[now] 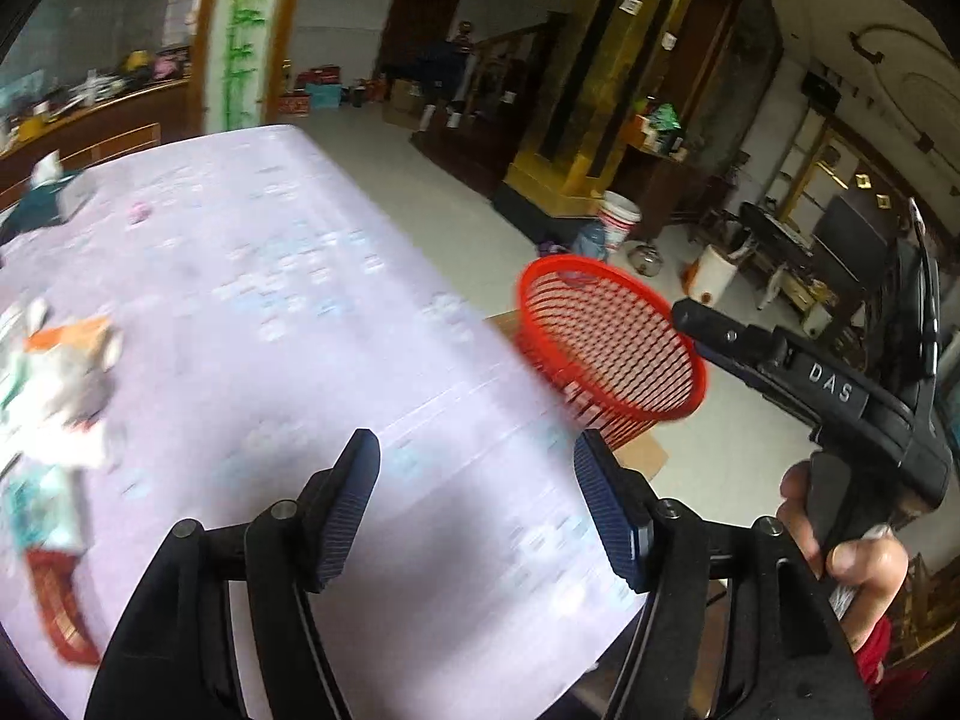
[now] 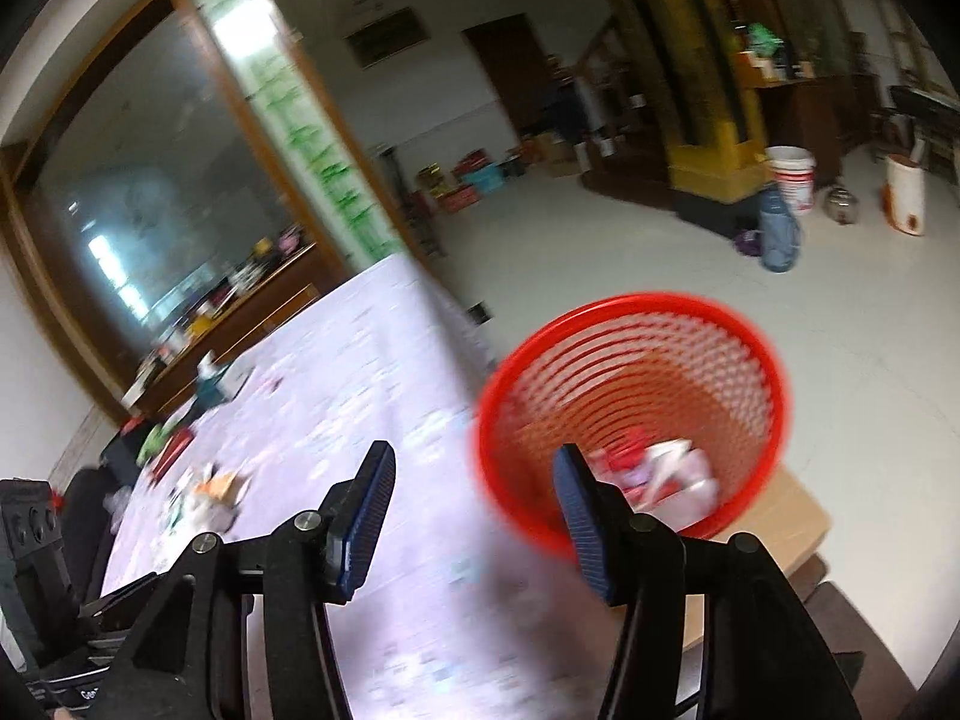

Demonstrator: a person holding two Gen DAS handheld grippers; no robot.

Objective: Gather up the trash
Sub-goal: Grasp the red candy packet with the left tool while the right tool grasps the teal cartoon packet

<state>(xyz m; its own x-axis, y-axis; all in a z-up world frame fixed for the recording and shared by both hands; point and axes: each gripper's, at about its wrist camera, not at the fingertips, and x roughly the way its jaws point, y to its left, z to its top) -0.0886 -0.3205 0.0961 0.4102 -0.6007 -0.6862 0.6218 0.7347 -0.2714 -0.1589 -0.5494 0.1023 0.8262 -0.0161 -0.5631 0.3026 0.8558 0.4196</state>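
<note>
A: We're hovering both grippers over the table [image 1: 252, 276], fingers spread wide, nothing held. The left gripper [image 1: 477, 501] is beside the red basket [image 1: 606, 348]; the right gripper [image 2: 474, 519] is at its rim.

B: Risks?

A: Both views are blurring, so we're likely overshooting. We're risking knocking the basket off its cardboard box [image 2: 774, 525] beside the table.

B: Contents?

A: The basket is holding some wrappers [image 2: 666, 474]. More trash [image 1: 54, 384] is lying on the table, well away from the basket.

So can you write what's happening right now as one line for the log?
left gripper: open, empty, over table | right gripper: open, empty | red basket: beside table, some trash inside | trash pile: on table
</note>
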